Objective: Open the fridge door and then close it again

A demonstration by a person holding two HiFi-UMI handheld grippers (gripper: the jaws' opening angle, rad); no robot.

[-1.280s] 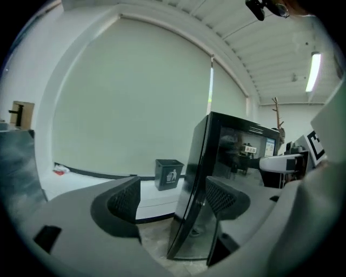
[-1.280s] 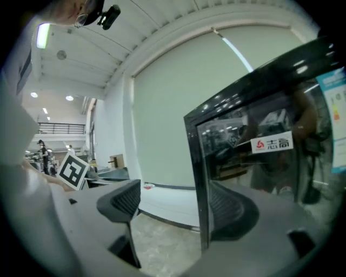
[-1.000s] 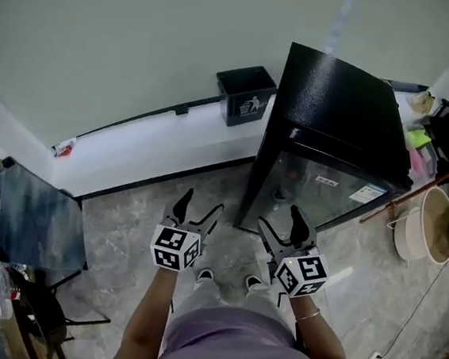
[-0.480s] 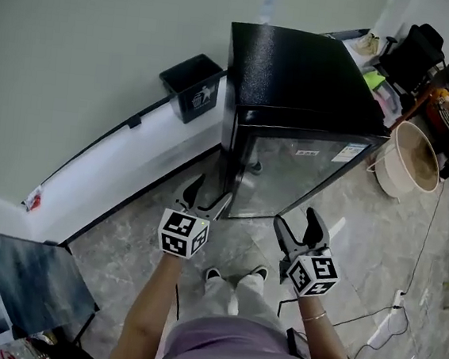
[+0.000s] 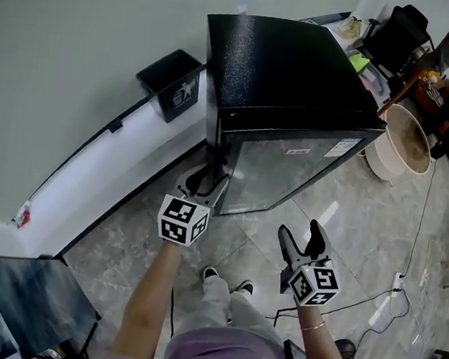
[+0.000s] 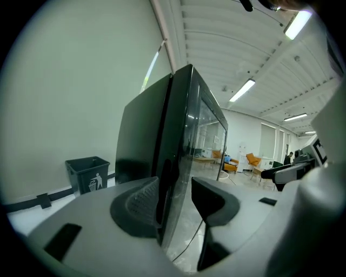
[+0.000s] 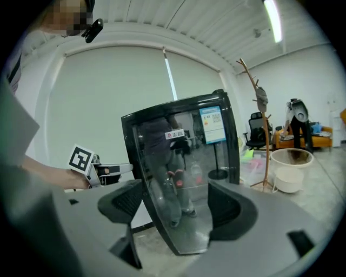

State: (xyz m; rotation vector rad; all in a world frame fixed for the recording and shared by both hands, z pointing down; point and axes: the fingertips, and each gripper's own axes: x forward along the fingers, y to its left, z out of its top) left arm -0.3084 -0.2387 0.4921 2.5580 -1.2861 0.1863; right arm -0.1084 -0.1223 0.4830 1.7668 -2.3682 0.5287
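Note:
A small black fridge (image 5: 292, 70) with a glass door (image 5: 289, 170) stands against the wall, door closed. My left gripper (image 5: 204, 182) is at the door's left edge. In the left gripper view the door edge (image 6: 174, 157) stands between the two pads of the left gripper (image 6: 173, 200). Its jaws have just been closing, and a gap still shows on the glass side. My right gripper (image 5: 301, 234) hangs open in front of the door, short of it, with nothing between its fingers. The right gripper view shows the fridge (image 7: 184, 162) beyond the right gripper (image 7: 175, 208), and the left gripper (image 7: 116, 170) beside the fridge.
A dark bin (image 5: 169, 83) stands by the wall left of the fridge. A white basin (image 5: 404, 142) and a coat stand sit to the right, with black clutter (image 5: 399, 34) behind. A cable (image 5: 387, 303) runs over the tiled floor. A grey panel (image 5: 28, 305) stands lower left.
Both grippers have moved toward the fridge. The left one has reached the door's left edge and its jaws have narrowed around it. The right one stays open, lower in the view.

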